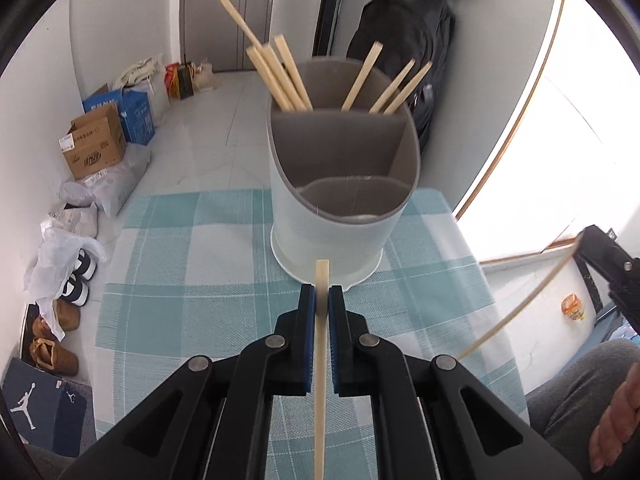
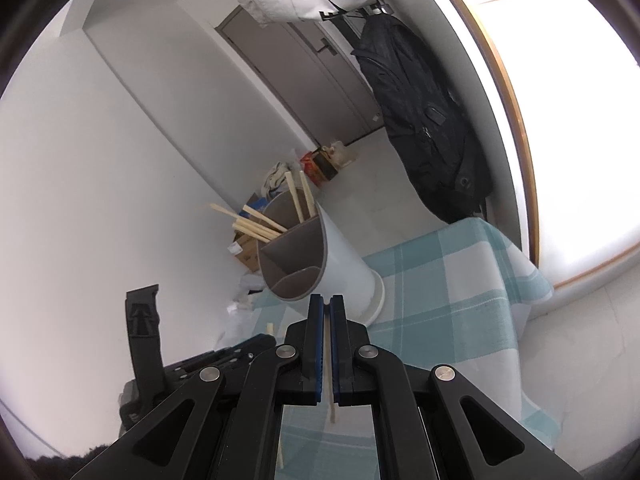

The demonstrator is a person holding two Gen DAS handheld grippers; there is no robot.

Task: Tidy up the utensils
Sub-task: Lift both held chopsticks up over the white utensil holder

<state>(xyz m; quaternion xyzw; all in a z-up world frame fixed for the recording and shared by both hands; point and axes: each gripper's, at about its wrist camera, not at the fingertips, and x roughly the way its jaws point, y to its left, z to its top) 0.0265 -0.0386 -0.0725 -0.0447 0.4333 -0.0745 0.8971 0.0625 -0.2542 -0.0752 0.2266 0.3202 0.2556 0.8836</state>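
The left gripper (image 1: 322,294) was clenched on a single bamboo chopstick (image 1: 321,360), whose tip projected past the blue pads toward the utensil holder (image 1: 340,216). The right gripper (image 2: 326,306) was likewise clamped on a second chopstick (image 2: 330,376) — in the left wrist view it appeared at the right edge with that stick (image 1: 516,308) trailing from it.

The holder stood on the checked tablecloth (image 1: 180,280) near the table's far edge. Its two rear compartments already held chopsticks (image 1: 280,76); the front compartment looked empty.

For a clean insertion, the held stick would best be tipped closer to vertical, aligned over a rear compartment, and lowered past the rim before release — clearing the leaning sticks and the divider wall. Judged from the frames, both sticks remained to be placed.
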